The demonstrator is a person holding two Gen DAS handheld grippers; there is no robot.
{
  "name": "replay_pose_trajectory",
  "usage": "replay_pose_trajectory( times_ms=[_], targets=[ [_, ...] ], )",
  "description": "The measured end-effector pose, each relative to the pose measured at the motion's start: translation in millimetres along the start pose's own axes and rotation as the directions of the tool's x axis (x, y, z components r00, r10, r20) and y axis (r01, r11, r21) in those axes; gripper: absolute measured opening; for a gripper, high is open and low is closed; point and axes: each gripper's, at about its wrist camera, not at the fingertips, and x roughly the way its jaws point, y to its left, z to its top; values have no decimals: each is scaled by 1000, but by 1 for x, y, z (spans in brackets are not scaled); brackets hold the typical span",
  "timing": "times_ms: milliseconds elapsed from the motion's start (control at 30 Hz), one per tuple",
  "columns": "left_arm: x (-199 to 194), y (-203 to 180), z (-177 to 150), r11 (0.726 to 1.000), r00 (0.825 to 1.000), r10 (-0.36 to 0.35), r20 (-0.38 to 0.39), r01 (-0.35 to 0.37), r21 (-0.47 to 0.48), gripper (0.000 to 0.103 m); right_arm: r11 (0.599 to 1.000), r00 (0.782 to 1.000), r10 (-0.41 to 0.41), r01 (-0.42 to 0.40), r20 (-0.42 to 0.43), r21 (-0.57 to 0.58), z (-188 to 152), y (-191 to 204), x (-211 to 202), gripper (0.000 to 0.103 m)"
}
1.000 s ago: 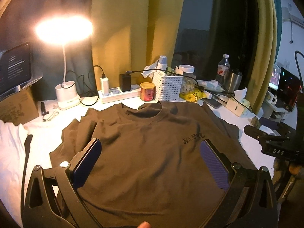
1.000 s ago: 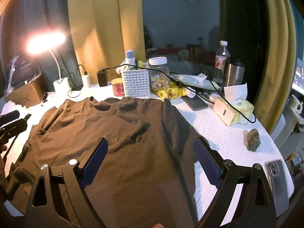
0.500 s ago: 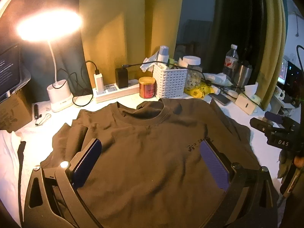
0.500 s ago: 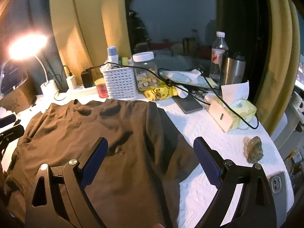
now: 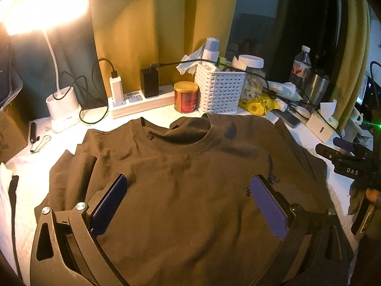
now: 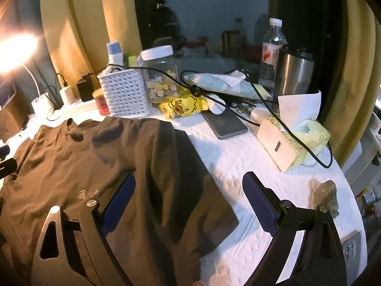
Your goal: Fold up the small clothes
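A: Item one: shirt (image 5: 190,190). Brown, front up, collar toward the basket (image 5: 220,93), spread flat on the white table (image 6: 238,162). Unfolded.

B: Change since a second ago?

A: Both cameras lifted and drawn back; more of the collar and shoulders in frame than before. Shirt itself unmoved, same creases at the left shoulder. Read as: smoothing probably finished, first fold not yet started (a judgement, no more).

B: Item two: left gripper (image 5: 190,202)?

A: Jaws spread wide, nothing between the pads, hovering over the chest. Small dark print just beside the right pad.

B: Item three: right gripper (image 6: 188,202)?

A: Likewise wide apart and empty, over the shirt's right edge, one pad above cloth, the other above bare table.

B: Differences between views?

A: Left view only: full neckline, left sleeve bunched under itself, lamp (image 5: 59,109), power strip (image 5: 142,102), red tin (image 5: 186,97), plus the right gripper seen from outside at the far right edge. Right view only: right sleeve (image 6: 209,200) lying out on the table, tissue box (image 6: 293,143), phone (image 6: 225,124), steel tumbler (image 6: 294,74), small stone (image 6: 326,195).

B: Likely next need?

A: A grip on the right sleeve or side seam, then a carry toward the middle. Risk: thin cloth dragging instead of lifting.
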Motion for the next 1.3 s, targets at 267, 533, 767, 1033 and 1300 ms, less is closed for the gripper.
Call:
replay_pose_trajectory(
  times_ms=[267, 533, 767, 1033, 1300],
  targets=[
    [22, 12, 2, 999, 998, 38, -44, -39, -28, 102, 999, 997, 52, -51, -61, 17, 8, -25, 38, 92],
    [36, 24, 3, 997, 996, 58, -68, -61, -51, 102, 998, 984, 70, -69, -162, 8, 9, -33, 75, 80],
    [44, 33, 1, 996, 995, 58, -79, -63, -65, 102, 994, 982, 44, -61, -181, -88, 3, -13, 85, 68],
    [40, 40, -2, 996, 997, 39, -72, -45, -79, 102, 986, 979, 99, -121, -181, -116, 5, 0, 83, 16],
    [27, 57, -5, 994, 998, 36, -51, -41, -99, 102, 991, 990, 74, -87, -122, -97, 15, 2, 54, 8]
  ],
)
